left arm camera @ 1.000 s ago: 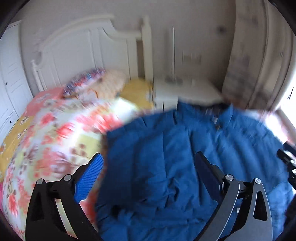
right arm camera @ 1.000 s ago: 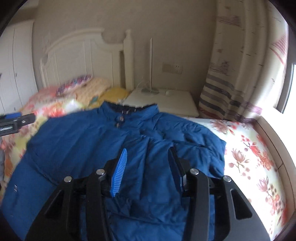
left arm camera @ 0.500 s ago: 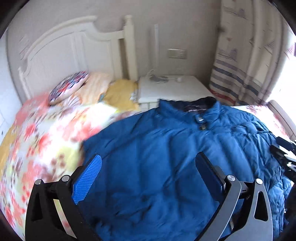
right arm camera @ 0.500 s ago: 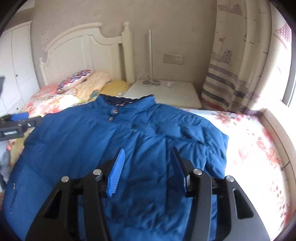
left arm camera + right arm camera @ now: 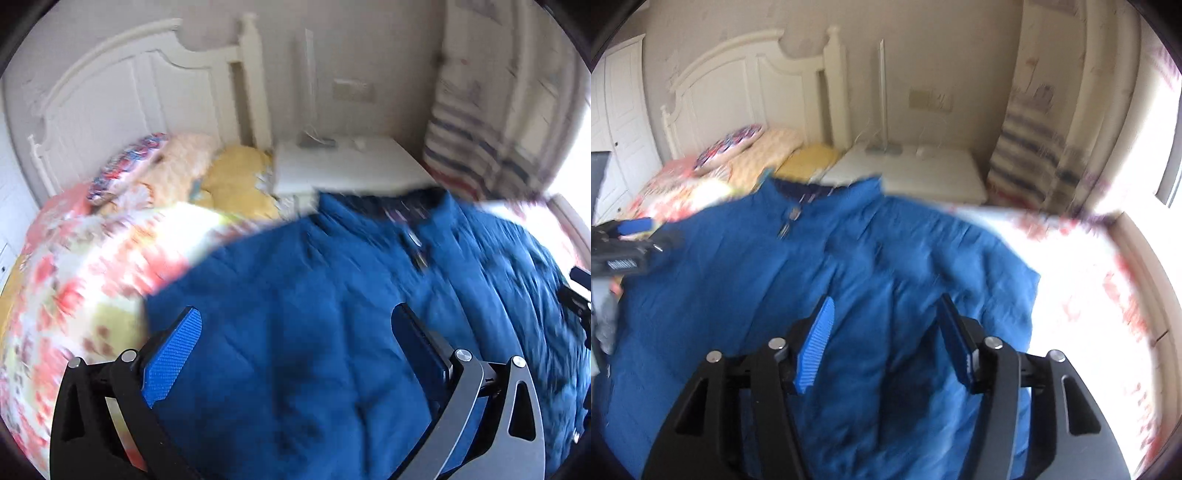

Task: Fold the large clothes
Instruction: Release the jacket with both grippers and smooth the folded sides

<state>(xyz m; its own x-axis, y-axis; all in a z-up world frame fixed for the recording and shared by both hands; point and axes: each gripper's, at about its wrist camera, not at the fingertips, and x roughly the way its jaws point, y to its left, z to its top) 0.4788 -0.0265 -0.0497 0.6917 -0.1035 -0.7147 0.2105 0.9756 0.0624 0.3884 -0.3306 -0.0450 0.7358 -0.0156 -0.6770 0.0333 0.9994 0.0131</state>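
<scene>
A large blue padded jacket (image 5: 332, 314) lies spread on the bed, collar toward the nightstand, front snaps up; it also fills the right wrist view (image 5: 820, 280). My left gripper (image 5: 295, 325) is open and empty above the jacket's left part. My right gripper (image 5: 884, 317) is open and empty above the jacket's right side. The left gripper shows at the left edge of the right wrist view (image 5: 624, 240). The right gripper shows at the right edge of the left wrist view (image 5: 576, 291). Both views are blurred by motion.
A floral quilt (image 5: 74, 280) covers the bed left of the jacket, with pillows (image 5: 125, 166) at the white headboard (image 5: 122, 96). A white nightstand (image 5: 351, 166) stands behind the collar. A striped curtain (image 5: 1034, 155) and floral sheet (image 5: 1089, 280) are at right.
Both cameras have shifted and the views have gone blurry. The jacket lies much as before. Both grippers stay open, the right one a little wider.
</scene>
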